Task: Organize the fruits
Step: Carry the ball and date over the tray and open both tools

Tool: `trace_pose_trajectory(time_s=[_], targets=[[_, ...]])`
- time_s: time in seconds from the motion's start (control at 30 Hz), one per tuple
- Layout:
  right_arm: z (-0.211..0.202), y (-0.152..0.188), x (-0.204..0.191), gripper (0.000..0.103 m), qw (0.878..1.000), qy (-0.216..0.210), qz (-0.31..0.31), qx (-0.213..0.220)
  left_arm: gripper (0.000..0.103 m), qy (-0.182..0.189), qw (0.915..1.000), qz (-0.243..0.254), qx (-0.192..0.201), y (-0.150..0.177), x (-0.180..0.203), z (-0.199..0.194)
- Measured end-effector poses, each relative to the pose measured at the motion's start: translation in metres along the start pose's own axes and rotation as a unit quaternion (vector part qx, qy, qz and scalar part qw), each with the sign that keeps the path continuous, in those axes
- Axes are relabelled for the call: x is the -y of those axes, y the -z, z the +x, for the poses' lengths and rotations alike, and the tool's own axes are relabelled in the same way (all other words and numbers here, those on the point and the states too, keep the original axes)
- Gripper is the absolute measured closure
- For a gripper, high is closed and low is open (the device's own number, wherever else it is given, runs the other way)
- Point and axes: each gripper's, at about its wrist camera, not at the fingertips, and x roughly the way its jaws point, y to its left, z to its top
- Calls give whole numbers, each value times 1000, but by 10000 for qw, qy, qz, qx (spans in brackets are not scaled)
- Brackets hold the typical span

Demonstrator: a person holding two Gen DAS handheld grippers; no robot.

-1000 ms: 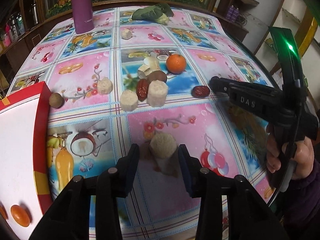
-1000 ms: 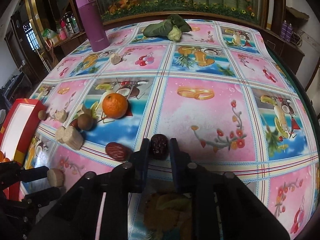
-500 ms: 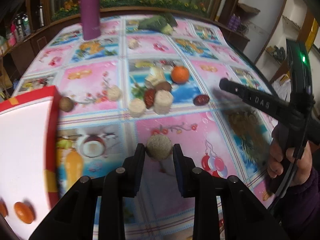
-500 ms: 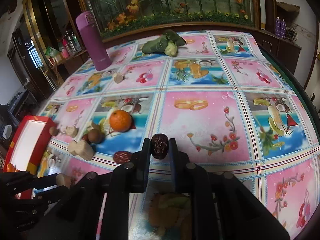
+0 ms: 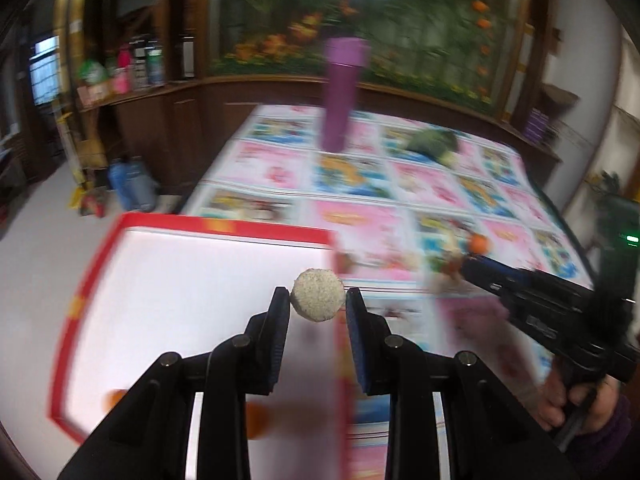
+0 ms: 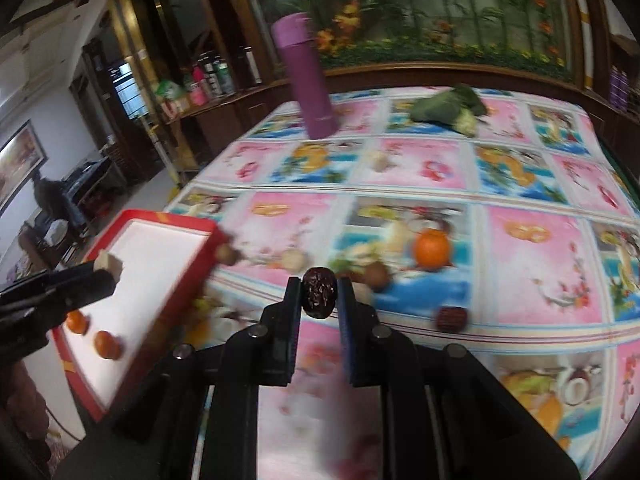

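My left gripper [image 5: 318, 304] is shut on a pale round sugarcane piece [image 5: 318, 295], held in the air over the right edge of the red-rimmed white tray [image 5: 180, 280]. In the right wrist view the same piece [image 6: 107, 263] shows at the left gripper's tips above the tray [image 6: 160, 268]. My right gripper [image 6: 319, 298] is shut on a dark red date [image 6: 319, 292], raised over the table in front of the fruit pile. An orange [image 6: 431, 249], a brown round fruit [image 6: 378, 274], pale chunks and another date [image 6: 451, 319] lie on the tablecloth.
Two small oranges [image 6: 106, 345] lie in the tray. A purple flask [image 6: 308, 80] and a leafy green vegetable [image 6: 448, 108] stand at the table's far side. A hand [image 5: 576, 404] holds the right gripper at the right. The floor drops away left of the table.
Both grippers have risen and swung left toward the tray, each carrying its piece. The left gripper closed on the sugarcane piece and lifted it off the table.
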Motion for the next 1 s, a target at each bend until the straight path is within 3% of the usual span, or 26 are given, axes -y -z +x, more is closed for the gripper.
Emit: trace_pose_trajectory(time_s=[0.2, 0.47, 1.0], targets=[[20, -16, -74, 83, 9975, -516, -471, -96, 75, -698, 9969, -359, -20, 2, -64, 1], [60, -12, -139, 83, 9934, -718, -742, -499, 75, -895, 9941, -591, -182, 14, -104, 8], [112, -3, -157, 83, 9895, -426, -633, -1231, 75, -999, 9902, -723, -651, 24, -131, 38]])
